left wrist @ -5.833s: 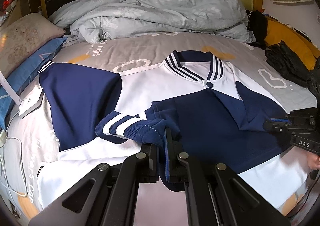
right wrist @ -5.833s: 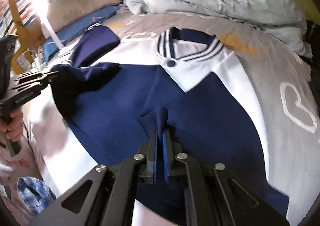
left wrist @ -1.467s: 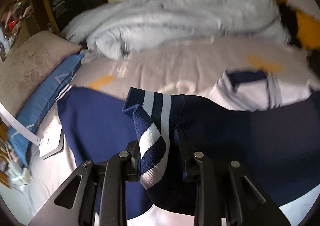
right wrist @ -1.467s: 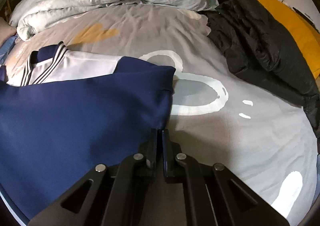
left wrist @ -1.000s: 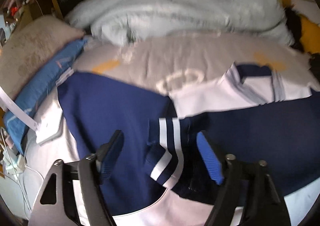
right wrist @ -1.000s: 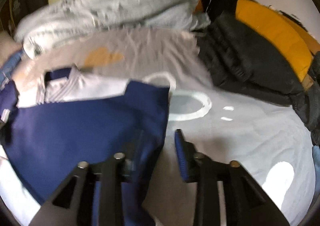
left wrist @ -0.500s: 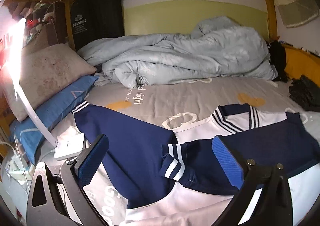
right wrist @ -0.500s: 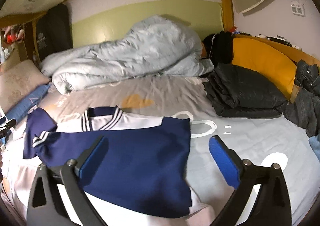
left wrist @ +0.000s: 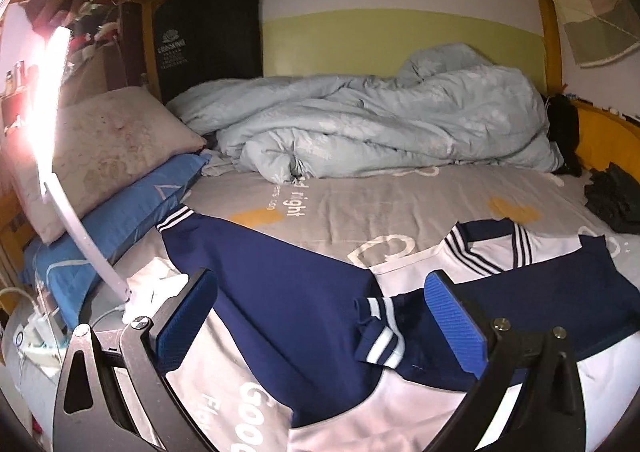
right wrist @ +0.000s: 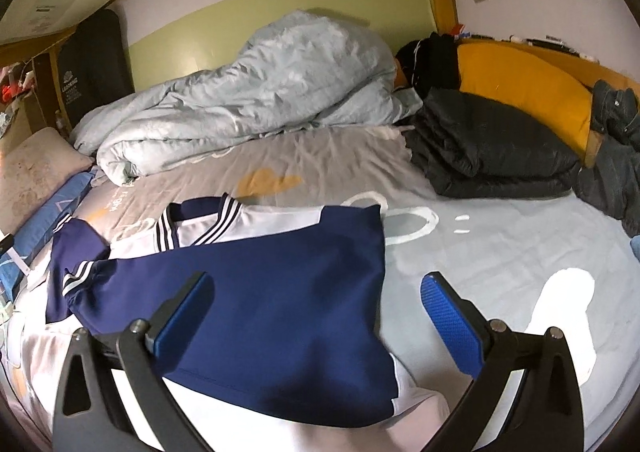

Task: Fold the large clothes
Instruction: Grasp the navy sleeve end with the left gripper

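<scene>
The navy and white jacket lies spread on the bed, its dark body folded across the white part, collar toward the heaped pale-blue duvet.

The left view alone shows the striped cuff of the folded sleeve lying on the jacket between the fingers of the left hand-held gripper, and, at the left edge of the bed, a glaring white lamp, a pink pillow stacked on a blue pillow.

The right view alone takes in the jacket's straight right edge, the folded black coat against the orange headboard cushion, and jeans at the far right.

Both grippers stand released, jaws having just opened wide, nothing pinched; the right hand-held gripper hangs above the jacket's navy panel.

The near hem of the jacket is cut off behind the gripper frames in both views, and the print on the sheet is only partly readable.
</scene>
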Tool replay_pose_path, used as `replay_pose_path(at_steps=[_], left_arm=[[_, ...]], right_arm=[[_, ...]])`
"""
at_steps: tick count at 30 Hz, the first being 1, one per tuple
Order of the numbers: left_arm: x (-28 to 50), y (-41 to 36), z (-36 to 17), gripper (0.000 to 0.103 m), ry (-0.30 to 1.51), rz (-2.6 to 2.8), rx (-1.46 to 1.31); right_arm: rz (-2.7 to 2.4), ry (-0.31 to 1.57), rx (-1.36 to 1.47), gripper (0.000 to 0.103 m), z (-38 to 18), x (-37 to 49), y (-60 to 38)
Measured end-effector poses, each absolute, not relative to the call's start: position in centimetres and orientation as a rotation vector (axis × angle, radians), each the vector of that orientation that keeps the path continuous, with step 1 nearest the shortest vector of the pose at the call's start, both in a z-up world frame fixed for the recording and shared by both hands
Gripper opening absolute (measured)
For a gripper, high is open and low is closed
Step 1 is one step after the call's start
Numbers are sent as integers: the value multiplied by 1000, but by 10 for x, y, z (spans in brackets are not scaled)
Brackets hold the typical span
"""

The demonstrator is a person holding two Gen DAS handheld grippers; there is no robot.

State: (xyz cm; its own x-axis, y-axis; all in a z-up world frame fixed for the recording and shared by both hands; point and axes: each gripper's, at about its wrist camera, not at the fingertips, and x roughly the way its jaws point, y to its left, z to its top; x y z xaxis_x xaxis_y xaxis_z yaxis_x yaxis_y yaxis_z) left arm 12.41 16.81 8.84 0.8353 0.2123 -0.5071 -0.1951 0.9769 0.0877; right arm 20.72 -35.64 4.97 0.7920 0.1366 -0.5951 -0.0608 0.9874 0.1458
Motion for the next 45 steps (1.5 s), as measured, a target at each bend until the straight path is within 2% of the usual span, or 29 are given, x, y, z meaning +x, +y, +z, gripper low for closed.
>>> replay_pose_path(at_steps=[4,5,6,8,16,19,21,22,23,29,36,41,45], left_arm=[[154,212,76,103,618,251,-51],[161,226,71,100,647,253,-78],[167,241,63,89,681,242,-108],[181,268,46,76,760,224,-173],[209,327,-23,66,940,345,-272],[217,333,-43,49,993,348,-282],[219,336,-52,17,1019,333,-307],[217,336,-53,9,1017,325,-320],[214,336,-51,5,1002,335,-328],[168,313,4,5,846,454,-294],[117,236,52,5,626,363,-123],[100,191,66,5,543,429,-35],[87,172,47,5,576,583,19]], right_arm=[[118,667,118,103,47,210,-354],[119,672,117,103,45,210,-354],[124,679,118,103,44,212,-354],[134,697,122,103,40,214,-353],[175,780,126,103,21,224,-341],[173,781,89,103,18,224,-336],[167,782,69,103,17,224,-334],[167,782,65,103,17,223,-333],[168,784,64,103,17,223,-333],[167,784,86,103,20,222,-337],[175,776,86,103,24,216,-336],[174,757,86,103,30,209,-340],[172,760,116,103,33,211,-347]])
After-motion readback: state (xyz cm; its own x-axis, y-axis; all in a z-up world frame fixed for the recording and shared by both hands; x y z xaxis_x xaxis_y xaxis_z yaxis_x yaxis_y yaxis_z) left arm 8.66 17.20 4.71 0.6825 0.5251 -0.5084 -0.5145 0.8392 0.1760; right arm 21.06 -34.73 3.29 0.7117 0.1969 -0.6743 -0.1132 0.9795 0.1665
